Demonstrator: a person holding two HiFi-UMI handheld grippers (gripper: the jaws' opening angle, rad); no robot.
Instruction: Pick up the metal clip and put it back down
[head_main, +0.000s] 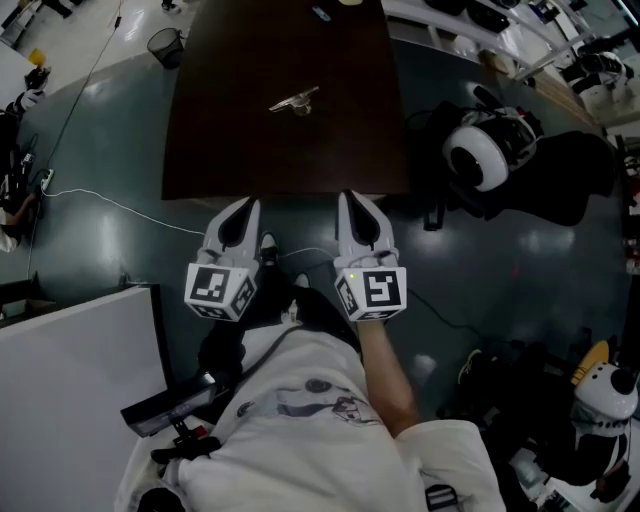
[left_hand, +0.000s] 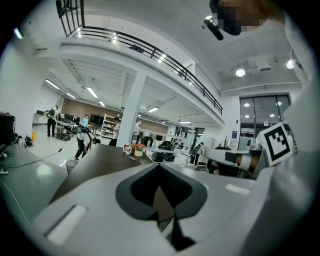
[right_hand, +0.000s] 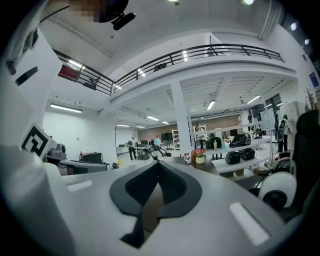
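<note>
The metal clip (head_main: 295, 101) lies on the dark brown table (head_main: 230, 150), near its middle, in the head view. Both grippers hover side by side at the table's near edge, well short of the clip. My left gripper (head_main: 246, 206) has its jaws together with nothing between them, and in its own view the left gripper (left_hand: 159, 166) points along the table (left_hand: 97, 162). My right gripper (head_main: 351, 198) is shut and empty too; the right gripper (right_hand: 157, 164) looks level across the room. I cannot make out the clip in either gripper view.
A black waste bin (head_main: 166, 46) stands left of the table's far end. A white and black headset (head_main: 482, 152) rests on a dark seat to the right. A white cable (head_main: 110, 205) crosses the floor, and a white board (head_main: 80, 370) stands at lower left.
</note>
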